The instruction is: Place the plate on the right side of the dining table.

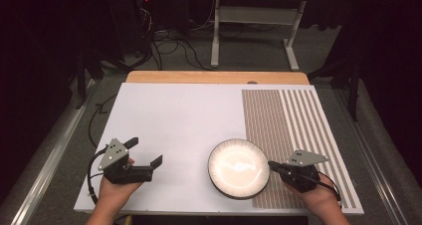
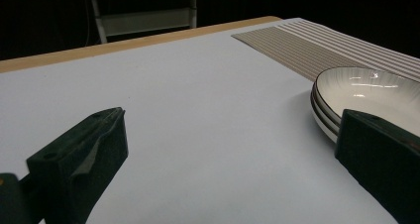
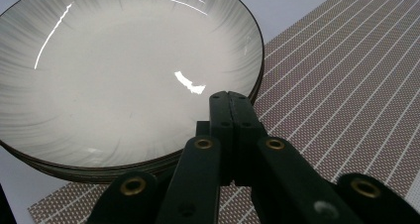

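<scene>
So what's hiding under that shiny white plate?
Another plate, going by the doubled rim. Under the stack lie the white table cover and the edge of the striped mat. Anything right beneath is covered.

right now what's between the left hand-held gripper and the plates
Nothing: in the high view, bare white table top runs from the left hand-held gripper to the stacked plates. The left gripper view shows the same bare stretch.

White mat (image 1: 169,120) bare betw grippers & far edge; stacked plates (image 1: 239,168) block right-centre.
</scene>
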